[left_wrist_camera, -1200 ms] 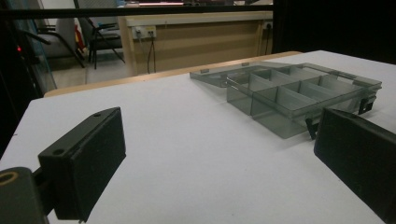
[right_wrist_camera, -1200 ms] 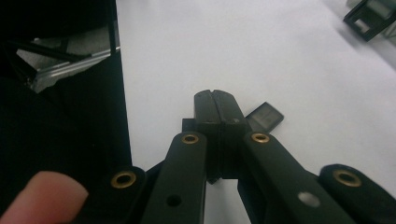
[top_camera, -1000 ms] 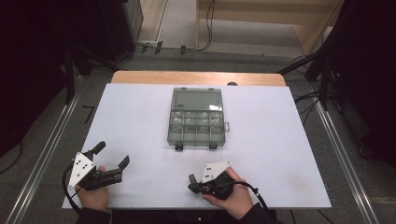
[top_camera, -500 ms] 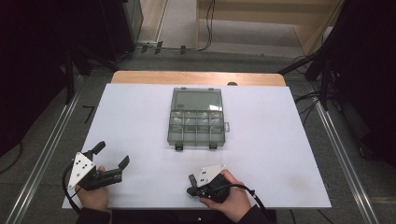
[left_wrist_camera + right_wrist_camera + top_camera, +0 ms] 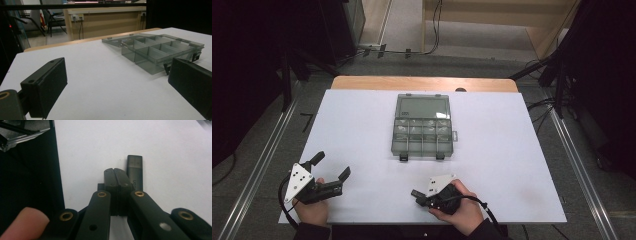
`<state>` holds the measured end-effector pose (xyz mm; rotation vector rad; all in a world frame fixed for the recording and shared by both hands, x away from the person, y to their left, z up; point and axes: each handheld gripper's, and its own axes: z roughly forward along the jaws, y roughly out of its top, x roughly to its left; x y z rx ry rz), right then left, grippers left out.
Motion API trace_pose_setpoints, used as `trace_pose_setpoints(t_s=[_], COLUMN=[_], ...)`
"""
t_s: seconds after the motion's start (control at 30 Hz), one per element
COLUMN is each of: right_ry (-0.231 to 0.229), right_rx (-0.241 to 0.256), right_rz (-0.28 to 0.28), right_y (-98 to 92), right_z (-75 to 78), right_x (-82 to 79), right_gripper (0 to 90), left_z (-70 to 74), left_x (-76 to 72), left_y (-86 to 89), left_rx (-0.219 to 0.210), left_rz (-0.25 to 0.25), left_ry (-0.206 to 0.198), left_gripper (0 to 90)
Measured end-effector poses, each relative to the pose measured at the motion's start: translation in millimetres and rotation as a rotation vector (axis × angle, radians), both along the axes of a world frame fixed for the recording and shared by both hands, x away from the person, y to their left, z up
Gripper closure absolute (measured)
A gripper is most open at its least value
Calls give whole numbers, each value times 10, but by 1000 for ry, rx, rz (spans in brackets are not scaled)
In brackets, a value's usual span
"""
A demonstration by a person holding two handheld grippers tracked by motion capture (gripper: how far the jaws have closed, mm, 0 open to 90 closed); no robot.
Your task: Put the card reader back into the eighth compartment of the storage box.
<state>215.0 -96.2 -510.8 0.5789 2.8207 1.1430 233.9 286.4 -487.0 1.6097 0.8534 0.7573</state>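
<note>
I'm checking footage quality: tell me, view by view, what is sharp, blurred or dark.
High view: table evenly lit, surroundings dark, box fairly sharp. Left gripper view: box in focus, the near jaws soft and dark. Right gripper view: finger blurred at lower left, shut jaws dim, black strip down the left.

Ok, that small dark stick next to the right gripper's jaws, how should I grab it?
Pinch the dark stick across its long sides, mid-length, from above: it lies flat on the white table, narrow and slim. The right gripper sits shut beside it, so open and shift over first.
</note>
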Motion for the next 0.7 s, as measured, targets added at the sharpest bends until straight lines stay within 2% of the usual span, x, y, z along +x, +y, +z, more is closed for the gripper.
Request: trace_pose_setpoints(t_s=[0.17, 0.3, 0.33, 0.4, 0.47, 0.7], right_ry=[-9, 12, 6, 6, -16, -13], right_rx=[13, 95, 108, 110, 87, 60], right_rz=[-3, 1, -18, -26, -70, -87], right_y=[-54, -145, -181, -188, -182, -136], right_z=[38, 130, 166, 173, 163, 103], right_x=[19, 53, 77, 86, 102, 108], right_gripper=[866, 795, 749, 725, 652, 629], left_z=[0, 1, 1, 0, 0, 0], left_x=[0, 2, 2, 2, 2, 3], left_y=[0, -2, -4, -7, -8, -9], left_rx=[0, 1, 2, 3, 4, 4], left_rz=[0, -1, 0, 0, 1, 1], left_ry=[0, 0, 0, 1, 1, 2], left_gripper=[23, 23, 23, 23, 22, 23])
